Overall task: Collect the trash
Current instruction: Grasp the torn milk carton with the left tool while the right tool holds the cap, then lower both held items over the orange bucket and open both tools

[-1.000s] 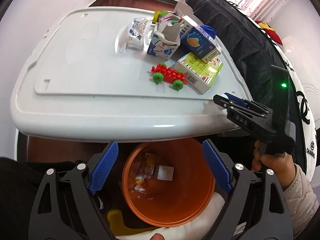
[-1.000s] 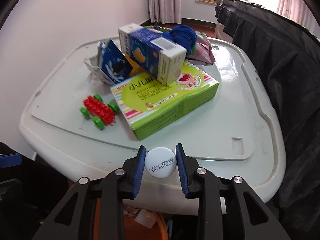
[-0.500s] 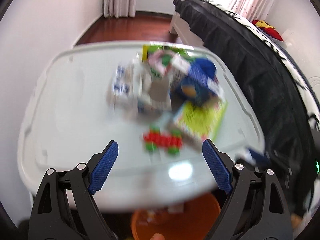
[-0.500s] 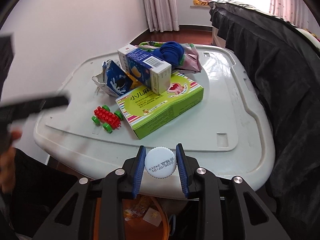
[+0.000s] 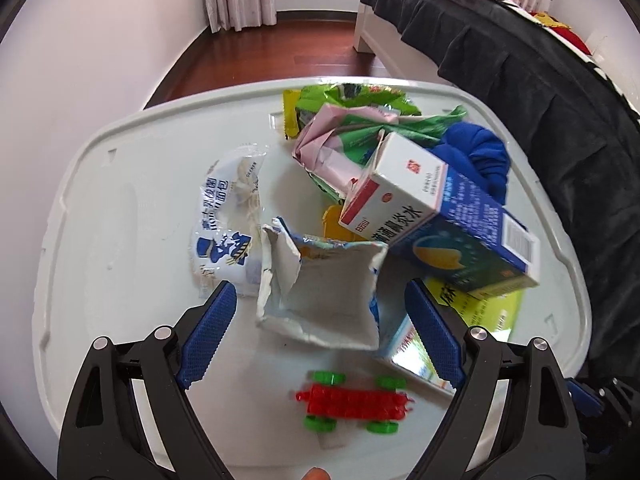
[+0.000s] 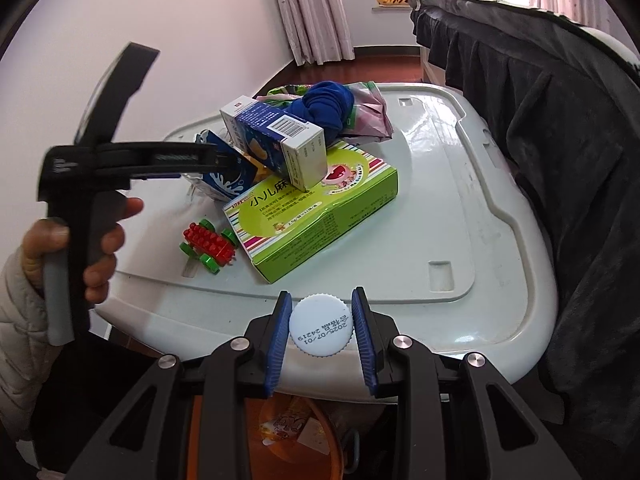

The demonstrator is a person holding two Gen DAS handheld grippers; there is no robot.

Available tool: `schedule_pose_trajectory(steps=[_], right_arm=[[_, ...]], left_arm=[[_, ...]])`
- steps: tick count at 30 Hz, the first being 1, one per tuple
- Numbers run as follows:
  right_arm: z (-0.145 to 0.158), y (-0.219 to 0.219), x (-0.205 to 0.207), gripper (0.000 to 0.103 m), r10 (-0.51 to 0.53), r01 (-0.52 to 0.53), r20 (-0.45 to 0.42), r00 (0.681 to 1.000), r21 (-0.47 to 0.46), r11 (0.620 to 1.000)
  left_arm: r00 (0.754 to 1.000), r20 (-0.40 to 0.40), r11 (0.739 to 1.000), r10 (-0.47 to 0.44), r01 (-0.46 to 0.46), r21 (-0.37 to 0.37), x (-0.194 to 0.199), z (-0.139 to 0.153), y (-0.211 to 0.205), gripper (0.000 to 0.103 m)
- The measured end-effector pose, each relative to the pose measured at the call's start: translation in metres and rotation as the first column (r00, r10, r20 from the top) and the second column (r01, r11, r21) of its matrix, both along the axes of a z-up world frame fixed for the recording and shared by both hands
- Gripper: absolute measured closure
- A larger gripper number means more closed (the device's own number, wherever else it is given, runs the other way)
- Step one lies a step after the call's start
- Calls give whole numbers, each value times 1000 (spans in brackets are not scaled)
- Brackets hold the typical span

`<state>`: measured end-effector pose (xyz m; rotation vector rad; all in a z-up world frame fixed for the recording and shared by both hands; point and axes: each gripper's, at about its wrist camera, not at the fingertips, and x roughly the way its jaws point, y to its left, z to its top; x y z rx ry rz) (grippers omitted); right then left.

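White bottle cap (image 6: 321, 330) sits clamped in the right gripper (image 6: 322, 334); left gripper (image 5: 320, 334) gapes wide around the torn carton (image 5: 320, 292), whose lower part hides the green box (image 5: 486, 308).

A red toy car (image 5: 352, 402) with green wheels, a lime-green striped box (image 6: 316, 204), a white bottle cap (image 6: 321, 330).

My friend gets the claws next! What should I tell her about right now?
Left claw: open, empty, poised around the torn milk carton.
Right claw: shut on a white bottle cap, above the orange bin.
Done: some wrappers already in the bin.
Left: drop the cap, then clear the table: blue box, green box, wrappers. The red toy car looks like a toy, not trash.
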<state>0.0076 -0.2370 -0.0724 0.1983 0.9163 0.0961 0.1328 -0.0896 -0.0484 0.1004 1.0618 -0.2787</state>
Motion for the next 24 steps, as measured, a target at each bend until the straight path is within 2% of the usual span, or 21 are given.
schedule_pose_trajectory(steps=[2, 4, 5, 10, 15, 20, 24], right_arm=[[-1, -1, 1, 72, -6, 6, -4, 1000, 2, 1000], [-2, -2, 2, 72, -7, 7, -7, 1000, 6, 1000], [-1, -2, 2, 72, -9, 9, -6, 1000, 4, 1000], [-1, -2, 2, 72, -7, 7, -4, 1000, 0, 1000], [6, 2, -3, 72, 4, -4, 11, 1000, -8, 1000], [23, 14, -15, 72, 47, -47, 32, 998, -6, 999], [39, 29, -33, 72, 93, -93, 37, 995, 6, 996]], left_arm=[[1000, 1, 1000, -2, 2, -2, 2, -4, 0, 25], [1000, -12, 1000, -9, 9, 12, 5, -7, -3, 48], [1000, -24, 1000, -11, 11, 16, 6, -10, -3, 52], [1000, -14, 1000, -2, 2, 2, 1, -7, 1, 53], [1000, 0, 999, 4, -4, -48, -19, 18, 18, 53], [1000, -2, 995, -16, 16, -101, -66, 50, 40, 53], [999, -16, 994, -33, 31, -104, -116, 63, 54, 53]])
